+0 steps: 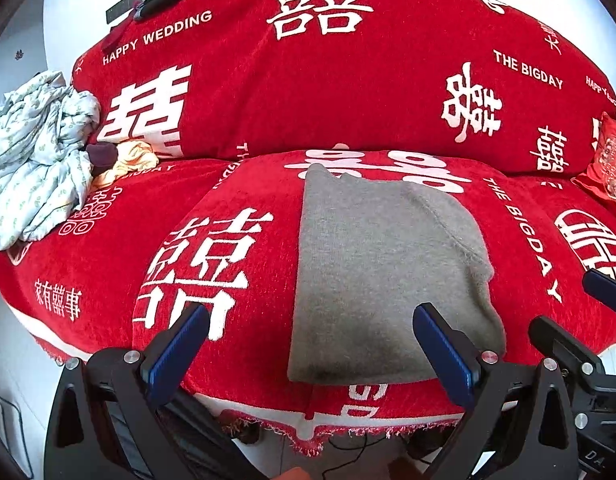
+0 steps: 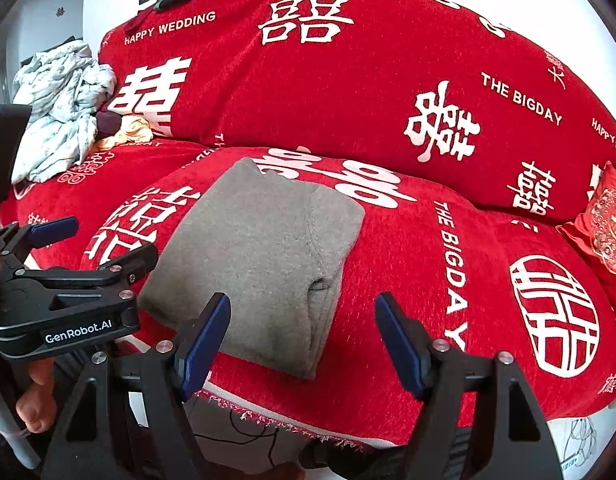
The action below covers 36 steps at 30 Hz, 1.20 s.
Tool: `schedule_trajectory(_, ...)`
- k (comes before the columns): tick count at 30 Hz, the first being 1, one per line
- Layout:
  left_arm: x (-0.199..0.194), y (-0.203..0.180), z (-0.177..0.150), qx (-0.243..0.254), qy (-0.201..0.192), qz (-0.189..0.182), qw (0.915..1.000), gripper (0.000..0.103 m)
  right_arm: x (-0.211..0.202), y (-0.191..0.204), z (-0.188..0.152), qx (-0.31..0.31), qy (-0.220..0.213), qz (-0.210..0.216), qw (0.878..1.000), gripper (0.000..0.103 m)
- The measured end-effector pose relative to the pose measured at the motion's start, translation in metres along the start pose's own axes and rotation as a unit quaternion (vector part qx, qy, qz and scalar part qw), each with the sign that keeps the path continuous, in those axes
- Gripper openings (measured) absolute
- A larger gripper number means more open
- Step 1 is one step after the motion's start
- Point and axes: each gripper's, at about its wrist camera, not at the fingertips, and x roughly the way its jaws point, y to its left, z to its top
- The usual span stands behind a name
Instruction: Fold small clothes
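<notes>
A grey knit garment (image 1: 380, 276) lies folded in a long rectangle on the red sofa seat; it also shows in the right wrist view (image 2: 260, 256), with stacked layers along its right edge. My left gripper (image 1: 308, 320) is open and empty, hovering over the garment's near left corner. My right gripper (image 2: 304, 312) is open and empty, just above the garment's near right edge. The left gripper (image 2: 60, 248) also shows at the left of the right wrist view, and the right gripper's fingers (image 1: 604, 292) show at the right edge of the left wrist view.
The sofa carries a red cover (image 1: 348, 80) with white characters. A crumpled pale patterned cloth (image 1: 36, 160) and a yellow garment (image 1: 128, 160) lie at the seat's left end. A red embroidered cushion (image 2: 604, 224) sits at the right. The seat's front edge is fringed.
</notes>
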Motion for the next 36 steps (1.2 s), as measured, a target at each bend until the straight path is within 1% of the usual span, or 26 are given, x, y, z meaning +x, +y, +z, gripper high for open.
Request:
schedule_trajectory(7, -0.004, -0.002, -0.002, 0.002, -0.006, -0.006, 1.0, 0.102, 0.001, -0.001, 0.002, 0.005, 0.004, -0.006, 1.0, 0.078)
schedule_trajectory(19, -0.01, 0.005, -0.003, -0.01, -0.02, 0.002, 0.9998, 0.102, -0.001, 0.005, 0.0, 0.0, 0.005, -0.009, 1.0, 0.078)
schedule_trajectory(25, -0.01, 0.008, -0.004, -0.016, -0.017, 0.002, 0.9997, 0.102, -0.007, 0.004, 0.002, 0.002, -0.002, -0.009, 1.0, 0.078)
schedule_trajectory(36, -0.009, 0.009, -0.006, -0.015, -0.014, 0.0, 0.9998, 0.102, -0.006, 0.006, 0.003, -0.003, 0.001, -0.006, 1.0, 0.078)
